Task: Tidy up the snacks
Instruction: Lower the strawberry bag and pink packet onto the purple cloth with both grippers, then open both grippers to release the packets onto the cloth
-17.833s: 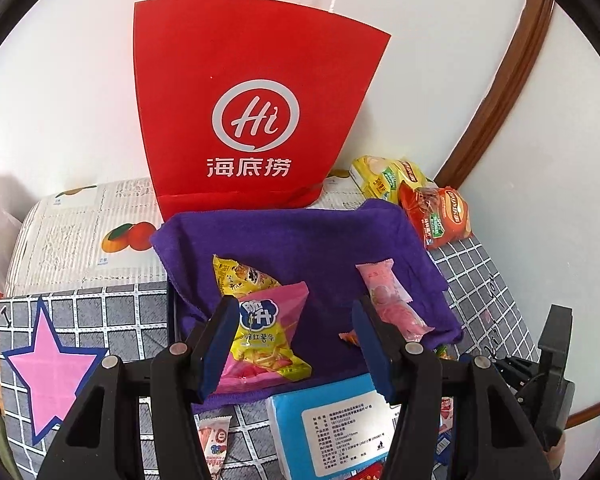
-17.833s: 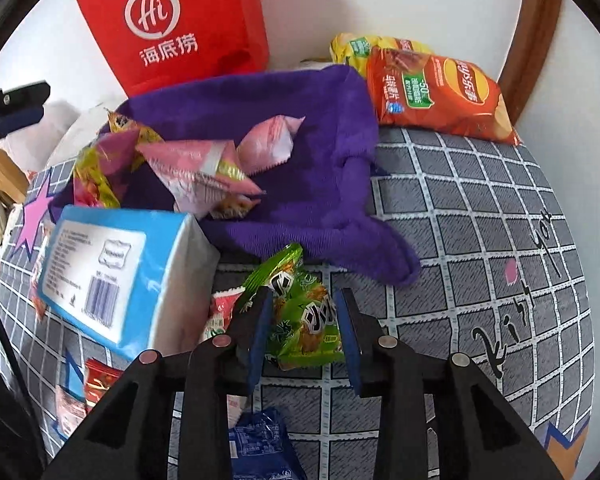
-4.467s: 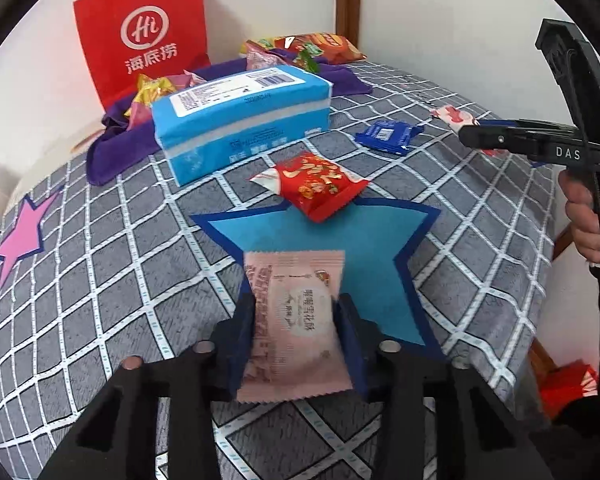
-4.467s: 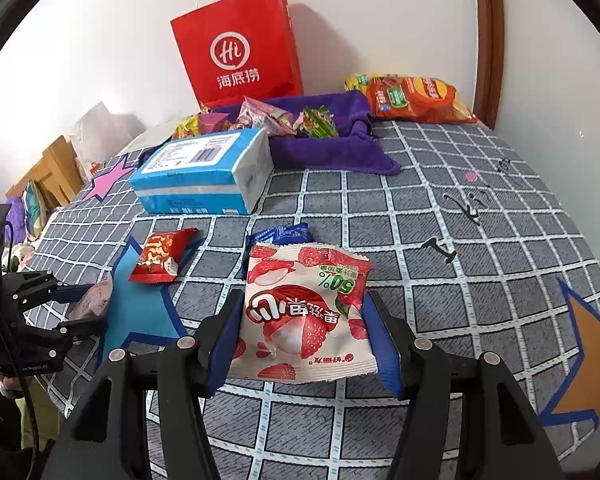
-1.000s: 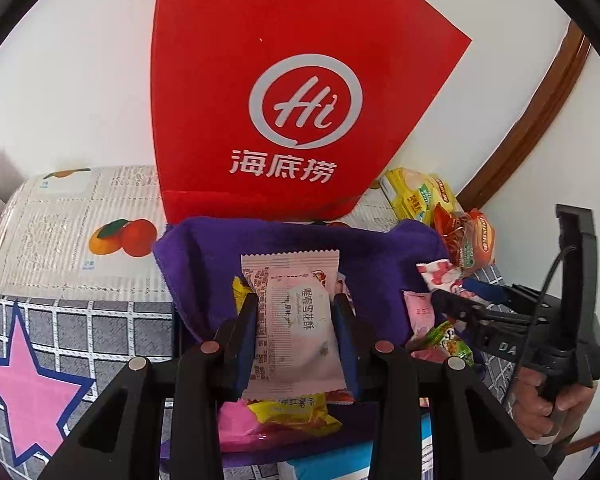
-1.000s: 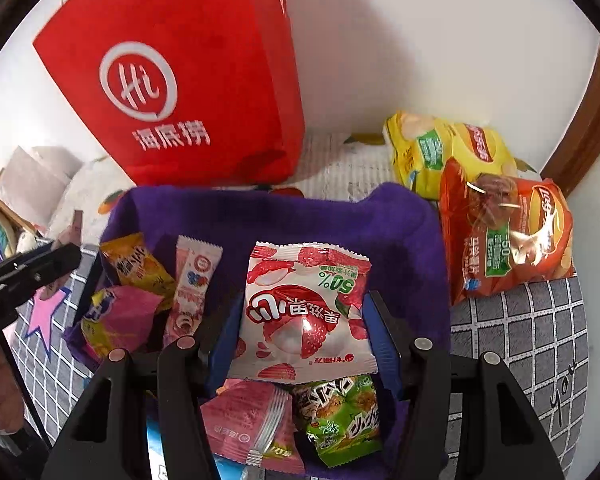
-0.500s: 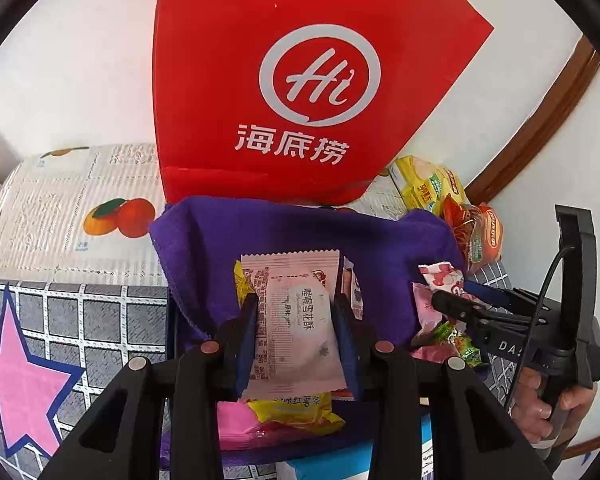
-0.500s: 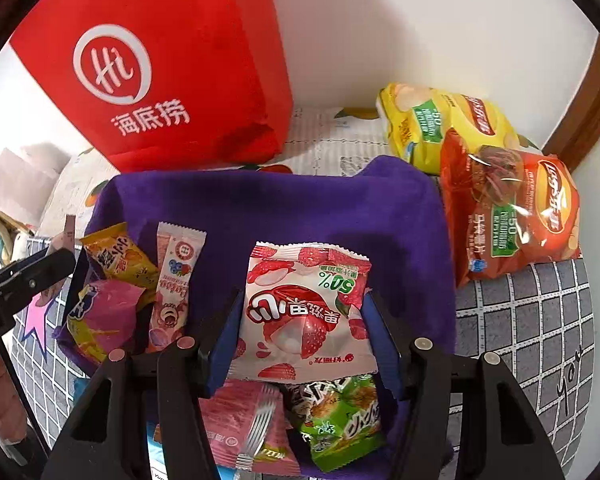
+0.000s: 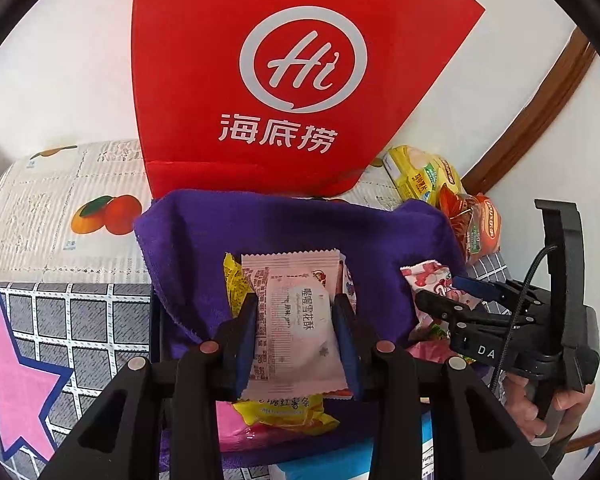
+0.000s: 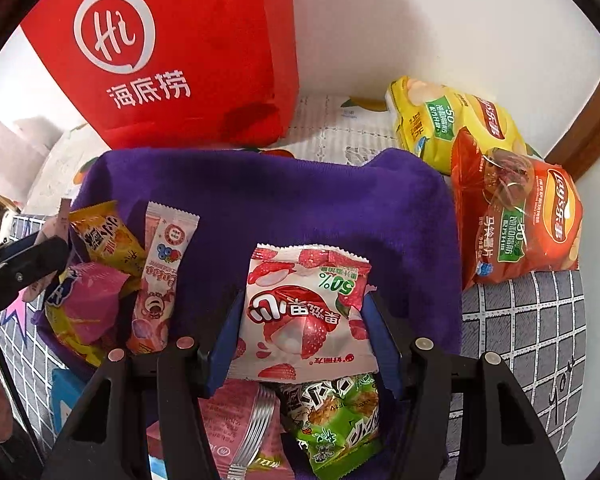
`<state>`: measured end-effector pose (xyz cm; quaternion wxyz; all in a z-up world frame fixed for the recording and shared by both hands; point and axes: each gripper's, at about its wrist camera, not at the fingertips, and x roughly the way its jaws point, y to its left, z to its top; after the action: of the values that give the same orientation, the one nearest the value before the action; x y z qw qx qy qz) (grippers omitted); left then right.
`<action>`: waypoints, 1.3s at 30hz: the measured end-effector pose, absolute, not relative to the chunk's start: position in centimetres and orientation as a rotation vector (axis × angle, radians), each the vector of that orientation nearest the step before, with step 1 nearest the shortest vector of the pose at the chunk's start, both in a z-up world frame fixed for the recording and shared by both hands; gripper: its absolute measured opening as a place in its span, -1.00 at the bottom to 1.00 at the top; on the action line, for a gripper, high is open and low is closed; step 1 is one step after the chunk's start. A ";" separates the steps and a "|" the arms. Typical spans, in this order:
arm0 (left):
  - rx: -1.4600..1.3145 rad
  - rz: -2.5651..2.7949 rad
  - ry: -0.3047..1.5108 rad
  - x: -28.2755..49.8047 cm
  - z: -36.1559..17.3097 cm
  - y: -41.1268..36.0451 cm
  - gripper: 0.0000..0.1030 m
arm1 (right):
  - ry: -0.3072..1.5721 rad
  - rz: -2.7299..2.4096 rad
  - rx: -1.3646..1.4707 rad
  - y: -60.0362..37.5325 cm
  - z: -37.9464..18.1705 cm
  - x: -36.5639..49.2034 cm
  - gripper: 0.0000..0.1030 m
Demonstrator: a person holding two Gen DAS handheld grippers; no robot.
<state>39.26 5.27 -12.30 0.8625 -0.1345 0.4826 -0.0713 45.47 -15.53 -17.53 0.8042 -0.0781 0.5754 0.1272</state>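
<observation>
While both grippers hang over the purple cloth (image 10: 340,208), my left gripper (image 9: 296,332) pinches a pale pink packet (image 9: 296,316) mid-frame; the right gripper (image 10: 304,332), jaws opening, flanks a lychee gummy bag (image 10: 304,320). Light, crinkly, slippery film; I'd grip the side edges.

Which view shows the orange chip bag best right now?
The right wrist view: the orange chip bag lies whole and unobstructed beside the purple cloth, label readable. The left wrist view shows it small and distorted near the frame edge, partly behind the cloth's corner.
</observation>
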 end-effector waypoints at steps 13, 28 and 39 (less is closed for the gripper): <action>-0.271 -0.166 1.003 39.4 -12.5 5.0 -0.30 | 1.160 0.267 -0.138 -16.3 -15.5 45.1 0.32; -0.270 -0.218 0.963 39.1 -11.3 4.3 0.00 | 1.101 0.292 -0.105 -16.1 -13.1 44.2 0.32; -0.209 -0.238 0.920 38.2 -9.7 3.1 0.04 | 1.038 0.307 -0.097 -15.9 -10.9 43.0 0.32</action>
<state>38.17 3.08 -9.66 0.8839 -0.1003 0.4422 -0.1145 42.97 -15.88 -10.89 0.8560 -0.0462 0.4937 0.1462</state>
